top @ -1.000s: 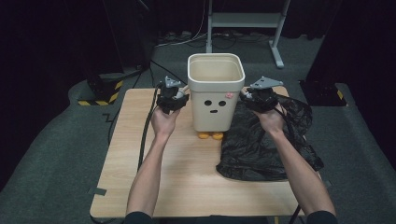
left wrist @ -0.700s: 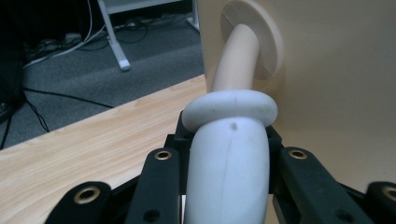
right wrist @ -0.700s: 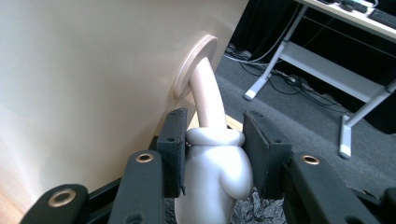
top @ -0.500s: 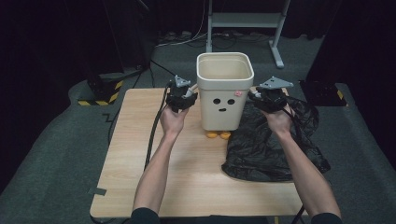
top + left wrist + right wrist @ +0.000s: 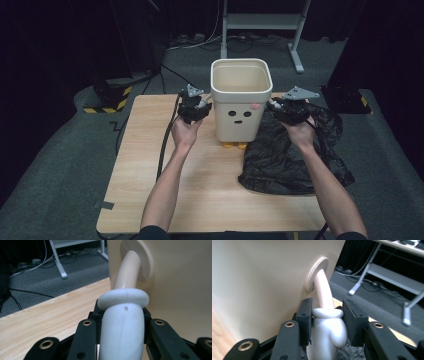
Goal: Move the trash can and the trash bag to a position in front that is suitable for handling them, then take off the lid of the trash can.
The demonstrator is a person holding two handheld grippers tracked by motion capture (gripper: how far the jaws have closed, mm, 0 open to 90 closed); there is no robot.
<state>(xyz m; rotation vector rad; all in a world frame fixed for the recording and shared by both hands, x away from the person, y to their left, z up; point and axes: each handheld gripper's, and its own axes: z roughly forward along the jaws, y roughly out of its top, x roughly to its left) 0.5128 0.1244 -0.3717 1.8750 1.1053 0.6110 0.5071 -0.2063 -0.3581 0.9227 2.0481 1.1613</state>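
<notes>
The bin (image 5: 241,102) had shifted a little to the right since a second before and stood on the counter (image 5: 150,170) beside the black bag (image 5: 290,155). Left tongs (image 5: 200,106) gripped its left arm (image 5: 123,325); right tongs (image 5: 278,107) clasped its right arm (image 5: 325,332). The carry seemed nearly settled.
</notes>
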